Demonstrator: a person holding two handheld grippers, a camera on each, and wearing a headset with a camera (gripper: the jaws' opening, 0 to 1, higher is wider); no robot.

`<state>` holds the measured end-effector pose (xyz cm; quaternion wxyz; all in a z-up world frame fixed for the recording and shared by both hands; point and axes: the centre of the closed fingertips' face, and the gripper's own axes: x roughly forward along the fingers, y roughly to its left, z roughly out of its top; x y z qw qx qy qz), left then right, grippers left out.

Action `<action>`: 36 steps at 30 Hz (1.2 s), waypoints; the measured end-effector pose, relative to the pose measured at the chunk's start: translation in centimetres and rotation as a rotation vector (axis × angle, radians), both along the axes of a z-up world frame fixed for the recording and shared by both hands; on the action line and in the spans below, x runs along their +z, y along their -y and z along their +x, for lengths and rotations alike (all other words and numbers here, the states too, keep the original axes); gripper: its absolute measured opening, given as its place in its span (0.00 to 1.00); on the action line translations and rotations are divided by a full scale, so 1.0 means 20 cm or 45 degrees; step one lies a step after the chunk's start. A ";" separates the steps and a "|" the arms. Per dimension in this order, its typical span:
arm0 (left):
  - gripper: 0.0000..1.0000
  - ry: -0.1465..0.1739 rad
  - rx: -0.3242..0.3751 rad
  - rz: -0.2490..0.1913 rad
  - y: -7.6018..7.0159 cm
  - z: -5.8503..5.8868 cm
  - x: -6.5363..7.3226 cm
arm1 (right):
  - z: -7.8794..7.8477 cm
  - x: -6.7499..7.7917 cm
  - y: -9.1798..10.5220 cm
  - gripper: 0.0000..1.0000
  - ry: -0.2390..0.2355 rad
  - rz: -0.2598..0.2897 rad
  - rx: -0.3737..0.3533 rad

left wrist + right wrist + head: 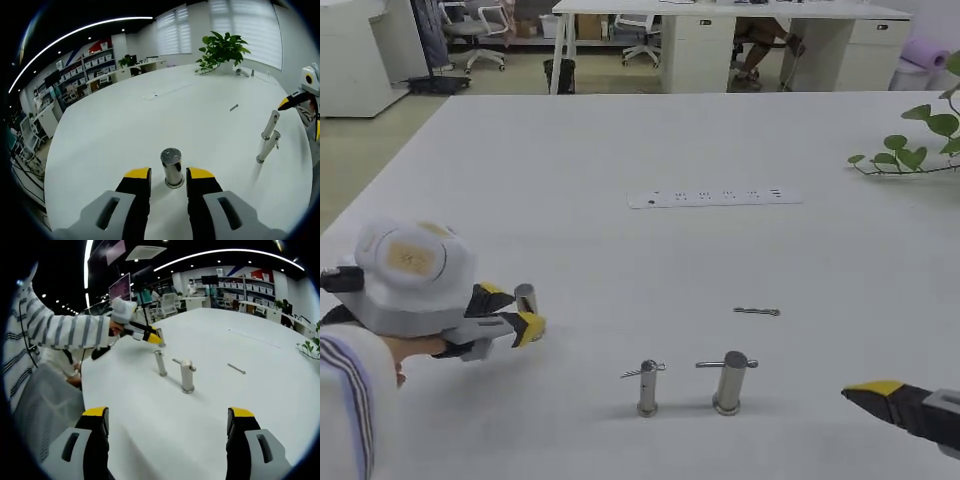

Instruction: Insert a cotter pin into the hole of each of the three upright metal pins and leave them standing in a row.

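- Head view: the left gripper (520,310) is low on the left of the white table (620,140), held by a hand in a striped sleeve (345,400).
- A bare metal pin (525,297) stands upright between its yellow-tipped jaws.
- In front of the person, a thinner pin (648,390) and a thicker pin (728,382) stand side by side, close together. Each has a cotter pin through its top.
- A loose cotter pin (757,312) lies flat on the table just beyond the thicker pin.
- One yellow jaw tip of the right gripper (890,400) comes in at the lower right corner, apart from the pins.
- A power strip (715,197) lies farther back, and a plant (920,150) reaches in from the right edge.
- Left gripper view: the left gripper (168,174) has a jaw on each side of the bare metal pin (171,167). A narrow gap shows on both sides, so the jaws are spread around it and not pinching.
- The thinner pin (267,147) and the thicker pin (270,125) stand off to the right. The loose cotter pin (233,107) lies beyond them, and the right gripper (295,102) is at the edge.
- Right gripper view: the right gripper (167,417) has its jaws spread wide, with bare table between them.
- Ahead stand the thicker pin (187,376) and the thinner pin (160,363). The loose cotter pin (236,368) lies to their right.
- Beyond them, the left gripper (150,336) is at the bare metal pin (161,343).
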<state>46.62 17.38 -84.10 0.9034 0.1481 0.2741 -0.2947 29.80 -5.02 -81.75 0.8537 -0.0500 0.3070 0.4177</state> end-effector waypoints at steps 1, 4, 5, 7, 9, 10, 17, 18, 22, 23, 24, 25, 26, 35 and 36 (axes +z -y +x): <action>0.24 0.005 -0.001 -0.002 0.00 0.00 0.00 | 0.00 0.00 0.00 0.99 -0.002 0.001 0.001; 0.19 0.010 0.014 -0.017 0.01 0.00 0.01 | 0.00 -0.01 0.01 0.99 -0.004 0.002 -0.003; 0.18 0.014 0.016 -0.011 0.01 0.01 0.01 | 0.00 -0.01 0.01 0.99 -0.005 0.004 -0.005; 0.17 0.016 0.014 -0.011 0.01 0.01 0.01 | 0.00 -0.01 0.01 0.99 -0.005 0.005 -0.009; 0.14 0.016 0.009 -0.018 0.02 0.01 0.02 | 0.00 -0.01 0.01 0.99 -0.005 0.007 -0.010; 0.13 0.002 0.003 -0.029 0.03 0.00 0.02 | 0.00 0.00 0.01 0.99 -0.006 0.008 -0.012; 0.12 -0.010 0.030 -0.075 0.02 0.00 0.02 | 0.01 0.00 0.02 0.98 -0.012 0.017 -0.015; 0.11 -0.015 0.034 -0.079 0.02 0.00 0.02 | 0.01 0.00 0.02 0.98 -0.012 0.019 -0.015; 0.11 -0.002 0.019 -0.042 0.02 -0.01 0.03 | 0.01 -0.01 0.02 0.98 -0.014 0.018 -0.015; 0.11 -0.005 0.017 -0.039 0.02 -0.01 0.03 | 0.01 -0.01 0.02 0.98 -0.013 0.017 -0.016; 0.11 -0.014 0.021 -0.044 0.02 -0.02 0.03 | 0.02 0.00 0.03 0.98 -0.012 0.017 -0.017; 0.11 -0.021 0.025 -0.048 0.02 -0.03 0.03 | 0.02 0.00 0.03 0.98 -0.010 0.019 -0.019; 0.11 -0.021 0.024 -0.046 0.02 -0.03 0.03 | 0.02 0.00 0.03 0.98 -0.008 0.021 -0.021; 0.11 0.006 0.032 -0.040 0.02 -0.16 0.12 | 0.03 0.02 0.05 0.98 0.013 0.028 -0.038; 0.11 -0.001 0.030 -0.041 0.02 -0.18 0.13 | 0.03 0.02 0.05 0.98 0.014 0.028 -0.038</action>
